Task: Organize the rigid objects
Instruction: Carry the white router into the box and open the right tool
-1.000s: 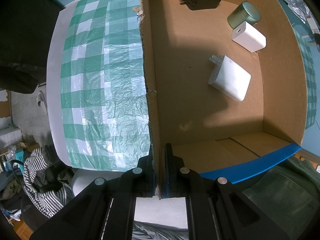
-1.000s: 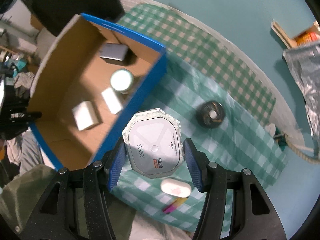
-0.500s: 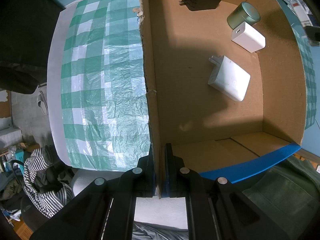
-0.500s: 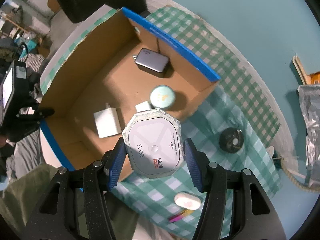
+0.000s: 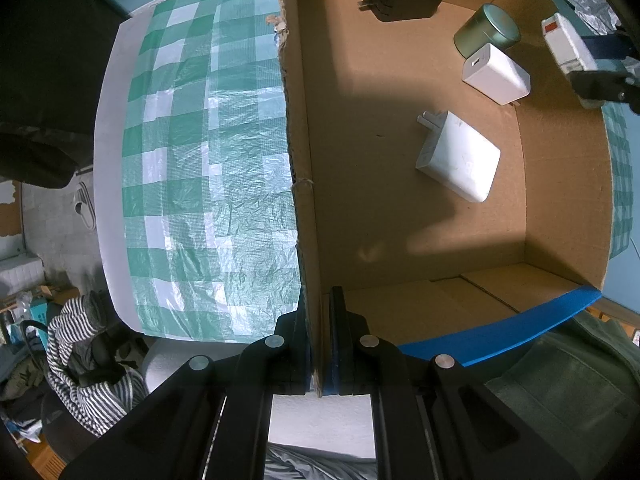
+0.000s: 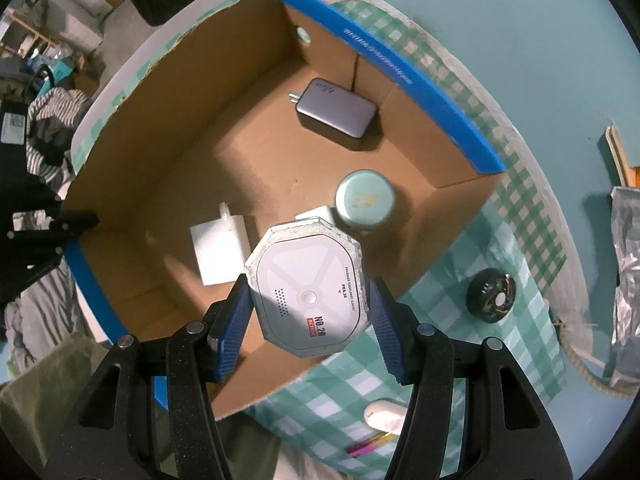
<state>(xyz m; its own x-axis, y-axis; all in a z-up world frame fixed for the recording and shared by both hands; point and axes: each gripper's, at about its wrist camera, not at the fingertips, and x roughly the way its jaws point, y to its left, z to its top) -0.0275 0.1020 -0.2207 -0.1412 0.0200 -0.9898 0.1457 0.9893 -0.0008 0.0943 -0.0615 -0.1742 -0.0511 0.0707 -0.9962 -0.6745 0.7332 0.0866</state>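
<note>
My left gripper (image 5: 320,322) is shut on the side wall of an open cardboard box (image 5: 300,160) with blue edges, at its near corner. My right gripper (image 6: 308,308) is shut on a white octagonal device (image 6: 310,292) with a red label and hangs above the box floor by the right wall. It shows at the upper right of the left wrist view, where the device (image 5: 566,46) is edge-on. On the box floor lie a dark grey charger (image 6: 336,114), a green tin (image 6: 365,199), a large white charger (image 6: 218,250) and a small white charger (image 5: 496,74).
The box stands on a green-checked tablecloth (image 5: 192,168). Outside its right wall lie a black round wheel (image 6: 491,295), a white oval case (image 6: 384,420) and a pink-and-yellow stick (image 6: 368,444). A person's green sleeve (image 5: 560,392) is near the front edge.
My right gripper has carried the octagonal device from over the tablecloth to above the box floor, rolling a little. It now shows in the left wrist view. The left gripper kept still.
</note>
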